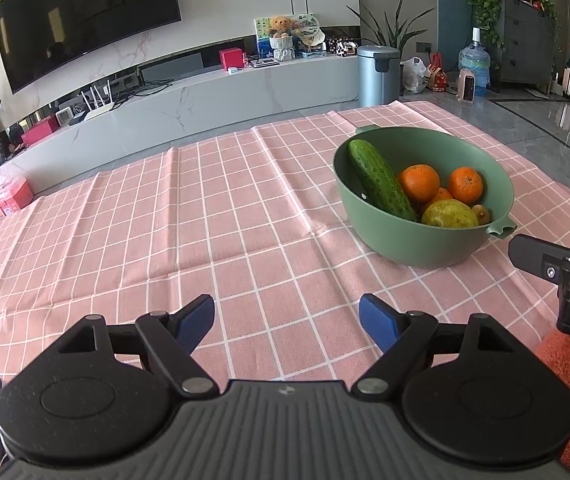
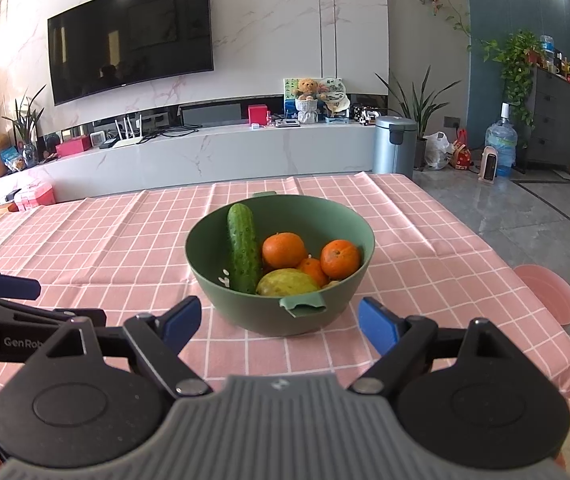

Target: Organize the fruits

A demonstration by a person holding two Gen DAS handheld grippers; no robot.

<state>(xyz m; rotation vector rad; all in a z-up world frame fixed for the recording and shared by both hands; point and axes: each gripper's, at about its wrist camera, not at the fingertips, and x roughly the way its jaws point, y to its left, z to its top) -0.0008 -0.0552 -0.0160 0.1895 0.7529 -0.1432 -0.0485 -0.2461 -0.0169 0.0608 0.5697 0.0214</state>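
Observation:
A green bowl (image 2: 337,220) stands on the pink checked tablecloth, straight ahead in the right wrist view and at the right (image 1: 365,224) in the left wrist view. It holds a cucumber (image 2: 242,254), three oranges (image 2: 284,249), a yellow-green pear (image 2: 287,282) and a small brownish fruit (image 1: 482,213). My right gripper (image 2: 279,322) hovers just in front of the bowl, open and empty. My left gripper (image 1: 287,320) is open over bare cloth, left of the bowl, nothing between its fingers.
A pink plate (image 2: 547,292) lies at the table's right edge. The left gripper's arm (image 2: 17,312) shows at the left of the right wrist view. Beyond the table are a TV wall, a low cabinet and a metal bin (image 2: 395,146).

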